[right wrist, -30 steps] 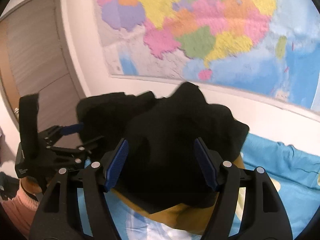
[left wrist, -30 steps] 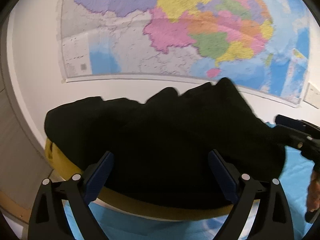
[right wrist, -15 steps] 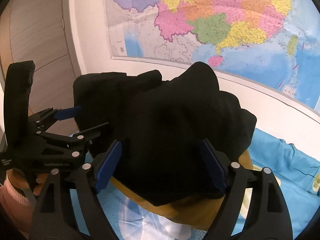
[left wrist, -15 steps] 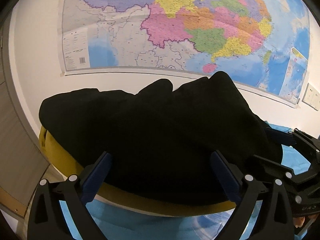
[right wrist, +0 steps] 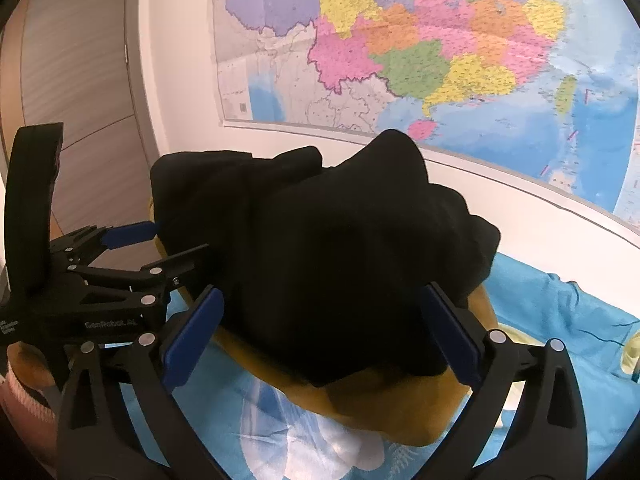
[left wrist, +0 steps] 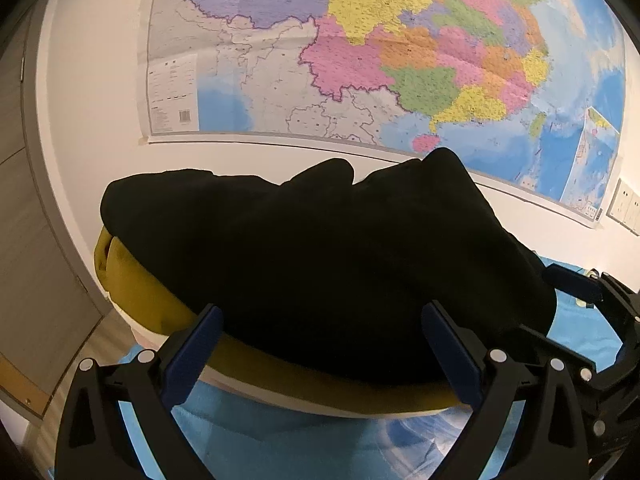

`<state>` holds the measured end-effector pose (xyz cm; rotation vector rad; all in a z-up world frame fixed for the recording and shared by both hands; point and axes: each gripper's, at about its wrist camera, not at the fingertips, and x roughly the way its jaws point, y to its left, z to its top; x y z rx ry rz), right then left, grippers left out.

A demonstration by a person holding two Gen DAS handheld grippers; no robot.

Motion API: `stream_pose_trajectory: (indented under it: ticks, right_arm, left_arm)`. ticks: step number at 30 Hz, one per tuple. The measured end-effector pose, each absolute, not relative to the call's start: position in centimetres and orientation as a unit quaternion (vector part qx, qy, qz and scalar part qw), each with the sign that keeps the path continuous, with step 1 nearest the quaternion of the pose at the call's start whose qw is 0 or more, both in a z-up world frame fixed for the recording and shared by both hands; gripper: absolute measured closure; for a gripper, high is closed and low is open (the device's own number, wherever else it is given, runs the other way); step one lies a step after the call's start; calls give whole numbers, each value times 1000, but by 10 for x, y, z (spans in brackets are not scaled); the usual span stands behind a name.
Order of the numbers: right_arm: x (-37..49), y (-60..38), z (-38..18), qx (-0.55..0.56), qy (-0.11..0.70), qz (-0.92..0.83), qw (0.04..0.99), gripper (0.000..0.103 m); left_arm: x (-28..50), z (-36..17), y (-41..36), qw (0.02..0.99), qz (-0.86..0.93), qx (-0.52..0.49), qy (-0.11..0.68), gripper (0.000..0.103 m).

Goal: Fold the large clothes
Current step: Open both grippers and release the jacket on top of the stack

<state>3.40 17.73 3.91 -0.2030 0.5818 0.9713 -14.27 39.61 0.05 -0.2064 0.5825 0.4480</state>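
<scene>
Left wrist view has the black garment bunched up on a mustard-yellow one, on the blue sheet below the wall map. Left gripper gapes wide, empty; the right gripper has just been opening, nothing pinched. Looks soft, floppy and light-ish, so I'd grab a near hem edge, not the lump.

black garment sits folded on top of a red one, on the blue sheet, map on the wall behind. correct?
Not quite: the garment under the black garment is mustard yellow, not red. Both wrist views show its yellow edge sticking out below the black one. The rest holds: the stack lies on the blue sheet, with the map on the wall behind.
</scene>
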Motion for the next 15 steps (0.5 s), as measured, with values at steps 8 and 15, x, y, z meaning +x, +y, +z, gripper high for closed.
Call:
stream_pose_trajectory:
  ticks: [8, 15]
  right_arm:
    - [27, 169, 39, -95, 272, 453, 844, 6]
    - [19, 162, 41, -93, 270, 449, 847, 6]
  left_arm:
    - [-154, 5, 381, 932, 236, -84, 262, 7]
    - [-161, 8, 373, 924, 270, -68, 261, 7]
